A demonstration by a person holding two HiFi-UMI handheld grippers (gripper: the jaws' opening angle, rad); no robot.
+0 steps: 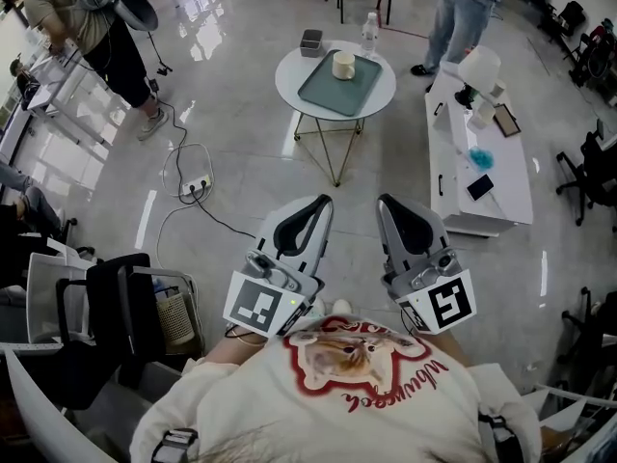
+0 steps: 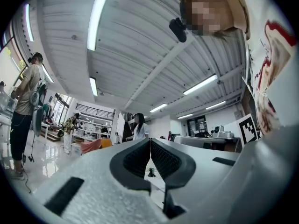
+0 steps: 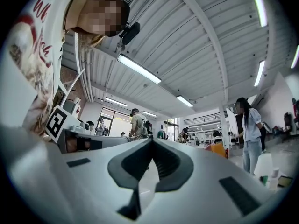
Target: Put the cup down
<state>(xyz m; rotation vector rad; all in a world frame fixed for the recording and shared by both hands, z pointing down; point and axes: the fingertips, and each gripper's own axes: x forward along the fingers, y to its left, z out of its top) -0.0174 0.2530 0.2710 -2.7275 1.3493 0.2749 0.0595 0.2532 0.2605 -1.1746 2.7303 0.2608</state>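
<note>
Both tools sit tucked in close to the chest. The left gripper (image 1: 324,202) has its 2 jaws pressed together with nothing between them. The left gripper view shows the dark ribbed pads (image 2: 135,160) meeting in a thin seam at the tips. Same story on the right gripper (image 1: 383,202): jaws together, empty, the black rubbery pads (image 3: 133,162) set into pale grey, grainy plastic shells. Each gripper carries a marker cube, one on the left (image 1: 262,304) and one on the right (image 1: 445,304), printed with blocky black-and-white square patterns.

Now the cup (image 1: 343,65). It is a squat, cream-coloured cylinder, standing upright on a flat grey-green tray (image 1: 323,93) with rounded corners. That tray lies on a round white table (image 1: 289,80) with thin gold wire legs. The cup is well apart from both grippers, straight ahead of them across a stretch of glossy, pale, marble-look floor (image 1: 251,143). Neither gripper is touching it.

Also on the table, off the tray at its far edge, are a clear plastic bottle (image 1: 369,35) with a white cap and a small dark grey box (image 1: 310,42).

As for writing, the cream sweatshirt (image 1: 357,394) shows a cat picture ringed in red, with red script running beside it. The script is upside down to the head view and too slanted to read with certainty. No brand shows on the cup or the bottle at this size.
</note>
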